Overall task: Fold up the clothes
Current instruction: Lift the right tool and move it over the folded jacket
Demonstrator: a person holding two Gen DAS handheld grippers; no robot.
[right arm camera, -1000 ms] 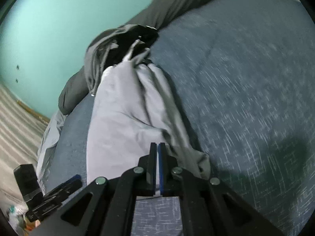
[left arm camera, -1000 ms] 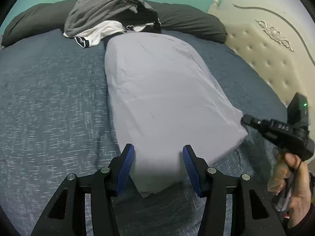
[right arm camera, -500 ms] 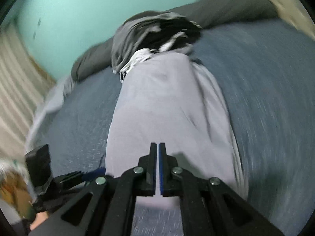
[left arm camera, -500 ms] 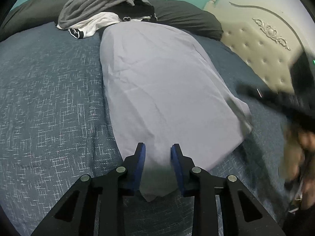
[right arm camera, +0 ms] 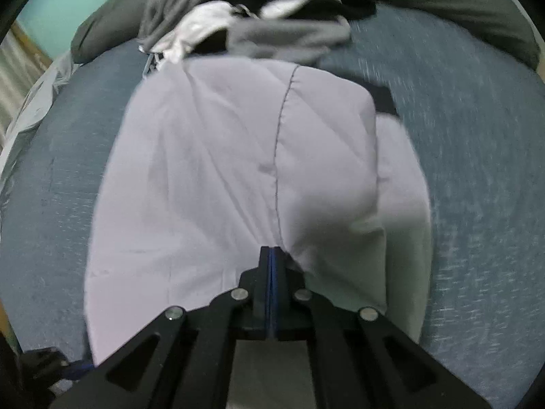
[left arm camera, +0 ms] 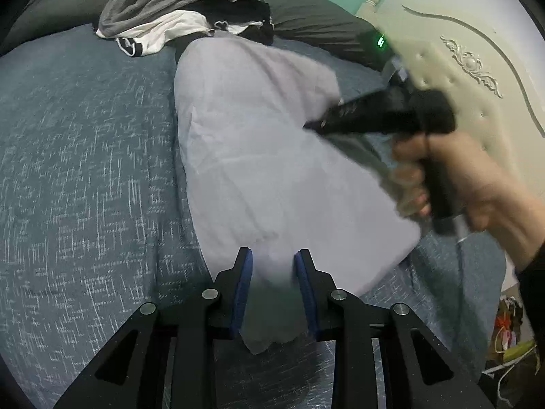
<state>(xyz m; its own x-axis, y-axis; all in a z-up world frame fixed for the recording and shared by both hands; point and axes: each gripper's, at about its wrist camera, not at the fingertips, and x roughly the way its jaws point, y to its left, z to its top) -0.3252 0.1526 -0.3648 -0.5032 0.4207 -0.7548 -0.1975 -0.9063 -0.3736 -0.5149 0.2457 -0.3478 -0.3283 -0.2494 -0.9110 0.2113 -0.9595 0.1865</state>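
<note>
A lilac garment lies lengthwise on the blue bed cover. My left gripper straddles its near corner, and a bunch of cloth fills the narrow gap between the blue pads. My right gripper is shut on the garment's side edge. A seamed flap of the lilac garment stretches from its tips back over the rest. In the left wrist view the right gripper hangs blurred above the garment, held by a hand, with cloth trailing beneath it.
A pile of grey, white and black clothes sits at the garment's far end, against dark pillows. A cream tufted headboard stands to the right. In the right wrist view, the bed's edge and floor show at far left.
The right gripper swung from the garment's right edge across over its middle, dragging a flap along. The left jaws narrowed onto the near corner, then held still.
</note>
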